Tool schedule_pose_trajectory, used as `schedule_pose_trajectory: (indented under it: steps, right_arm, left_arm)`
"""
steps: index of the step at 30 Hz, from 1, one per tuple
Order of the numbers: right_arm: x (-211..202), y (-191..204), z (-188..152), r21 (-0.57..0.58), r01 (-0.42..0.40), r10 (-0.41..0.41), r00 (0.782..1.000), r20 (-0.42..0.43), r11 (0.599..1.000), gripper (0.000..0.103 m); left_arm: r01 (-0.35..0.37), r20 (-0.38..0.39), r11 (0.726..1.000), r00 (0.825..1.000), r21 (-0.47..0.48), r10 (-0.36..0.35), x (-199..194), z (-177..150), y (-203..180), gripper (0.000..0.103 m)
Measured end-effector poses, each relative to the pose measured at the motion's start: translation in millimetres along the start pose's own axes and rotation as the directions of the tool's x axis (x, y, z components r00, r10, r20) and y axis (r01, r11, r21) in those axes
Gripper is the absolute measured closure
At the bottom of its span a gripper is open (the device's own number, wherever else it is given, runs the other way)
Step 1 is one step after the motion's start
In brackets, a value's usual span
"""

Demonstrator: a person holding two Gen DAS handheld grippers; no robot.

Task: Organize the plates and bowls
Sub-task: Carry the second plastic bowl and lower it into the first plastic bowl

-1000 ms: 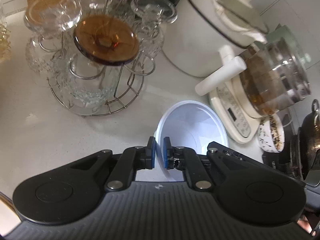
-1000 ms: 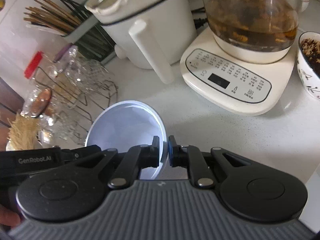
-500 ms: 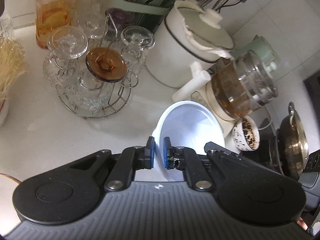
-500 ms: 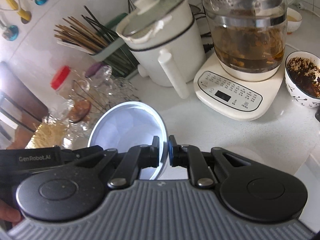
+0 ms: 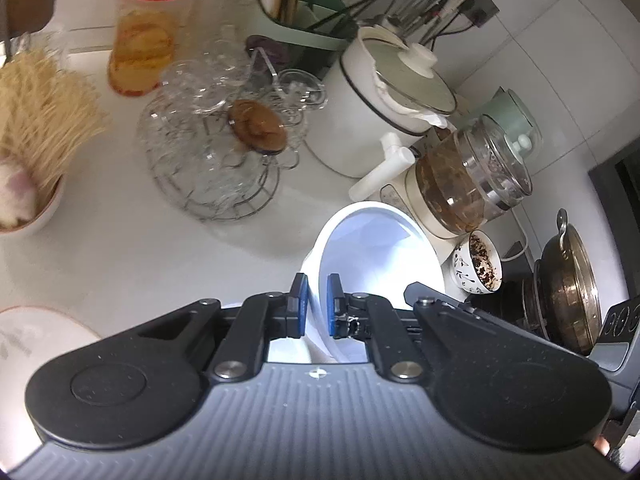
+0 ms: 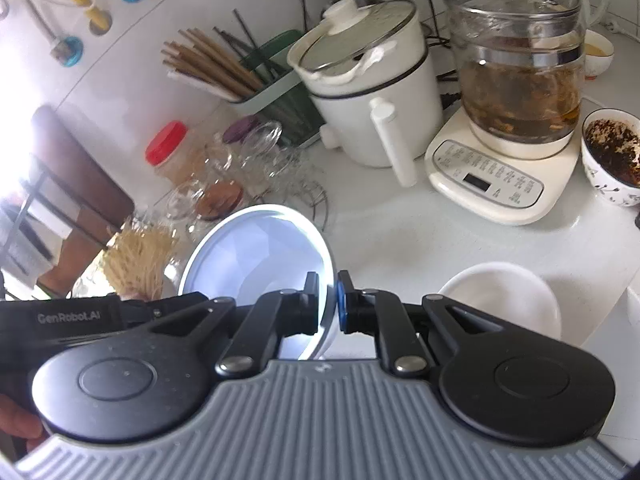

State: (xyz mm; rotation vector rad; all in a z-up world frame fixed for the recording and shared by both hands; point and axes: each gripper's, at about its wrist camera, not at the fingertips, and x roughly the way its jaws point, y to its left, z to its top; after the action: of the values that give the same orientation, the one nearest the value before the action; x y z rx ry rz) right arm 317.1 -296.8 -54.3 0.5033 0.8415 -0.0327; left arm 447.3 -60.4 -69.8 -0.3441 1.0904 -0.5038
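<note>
Left wrist view looks down over a crowded white worktop (image 5: 132,264), and the left gripper (image 5: 314,308) has its jaws clenched on the near rim of a white bowl (image 5: 372,248), the blue pads pinching the thin wall from either side. The bowl hangs tilted in the air above the worktop, its mouth facing away toward the glass kettle (image 5: 472,176) and the white pot (image 5: 376,120). The right gripper (image 6: 328,304) grasps the opposite edge of the same bowl (image 6: 256,256), its jaws closed on the rim, so both grippers carry it between them. Behind it a wire rack of glasses (image 5: 216,160) stands beside a red-lidded jar (image 5: 146,28), with a bowl of dry noodles (image 5: 32,128) off to the left. A small patterned bowl (image 6: 612,156) holding dark dregs sits just beside the kettle's base. A second white bowl (image 6: 500,300) rests on the worktop near the right gripper, and the edge of a plate (image 5: 36,340) shows at the lower left of the left wrist view.
</note>
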Motion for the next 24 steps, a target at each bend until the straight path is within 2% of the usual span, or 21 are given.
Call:
schedule_pose_trajectory:
  steps: [8,16,24]
  right_arm:
    - [8.7,13.9,-19.1,-0.019,0.001,-0.003,0.998,-0.065,1.0,0.091]
    - [23.6,15.3,-41.0,-0.011,0.036,-0.037,0.988,-0.148,0.999,0.09]
    - [37.9,15.9,-51.5,0.003,0.061,-0.059,0.977,-0.203,0.998,0.089]
  left_arm:
    - [-0.009,0.011,0.999,1.0,-0.051,0.009,-14.9,-18.6,26.6,0.094]
    - [-0.035,-0.055,0.997,0.998,-0.07,0.031,-6.0,-37.3,46.2,0.094]
    - [-0.078,-0.117,0.996,0.99,-0.044,0.073,7.5,-44.2,55.0,0.093]
